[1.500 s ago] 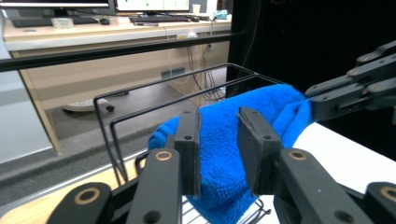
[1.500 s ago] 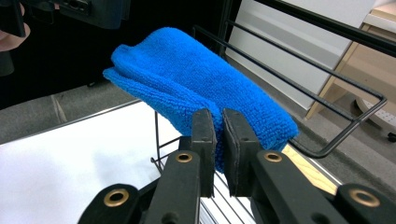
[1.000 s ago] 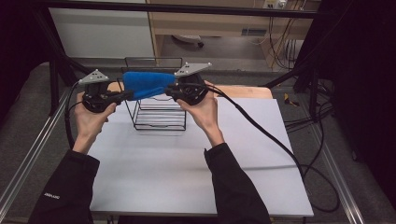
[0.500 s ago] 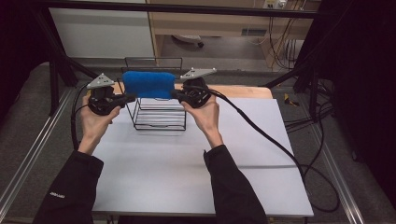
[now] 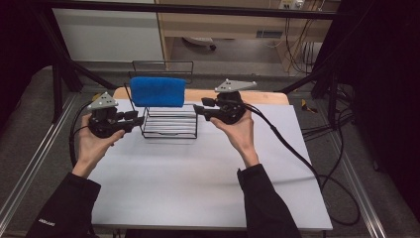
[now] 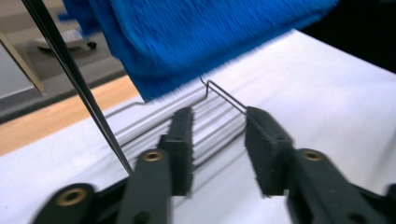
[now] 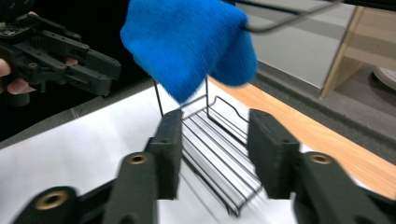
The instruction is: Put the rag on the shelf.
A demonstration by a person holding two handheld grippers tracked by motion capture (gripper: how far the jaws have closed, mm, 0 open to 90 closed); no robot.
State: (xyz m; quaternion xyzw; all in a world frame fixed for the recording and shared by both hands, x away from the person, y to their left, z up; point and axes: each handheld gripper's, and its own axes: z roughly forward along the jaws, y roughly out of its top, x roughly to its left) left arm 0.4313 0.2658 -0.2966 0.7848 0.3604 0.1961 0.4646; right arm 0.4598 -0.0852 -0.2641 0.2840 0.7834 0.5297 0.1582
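Holding two tongs, one in each hand, you have both standing part open with nothing between the pads. Your left tongs (image 5: 140, 119) sit just to the left of the wire rack (image 5: 169, 128), their pads (image 6: 183, 140) apart and bare, having just been opening; in the left gripper view they point across the rack's base wires, below the hanging cloth. Your right tongs (image 5: 197, 109) sit just to the right of the rack, also having just been opening, pads (image 7: 170, 142) clear of everything; in the right gripper view the rack's base shows in the gap beyond them.

Counting outward: one blue cloth (image 5: 157, 91), one black wire rack, one white worktop (image 5: 198, 188) and two hands, the left hand (image 5: 91, 144) and the right hand (image 5: 240, 131), each wrapped around its tongs.

That cloth is draped over the rack's top bar, free of both tongs. Its long axis runs left to right across the worktop, in line with the bar, and its folded sides hang straight down toward the rack's base. You can see its lower edge end above the base wires, not touching them.
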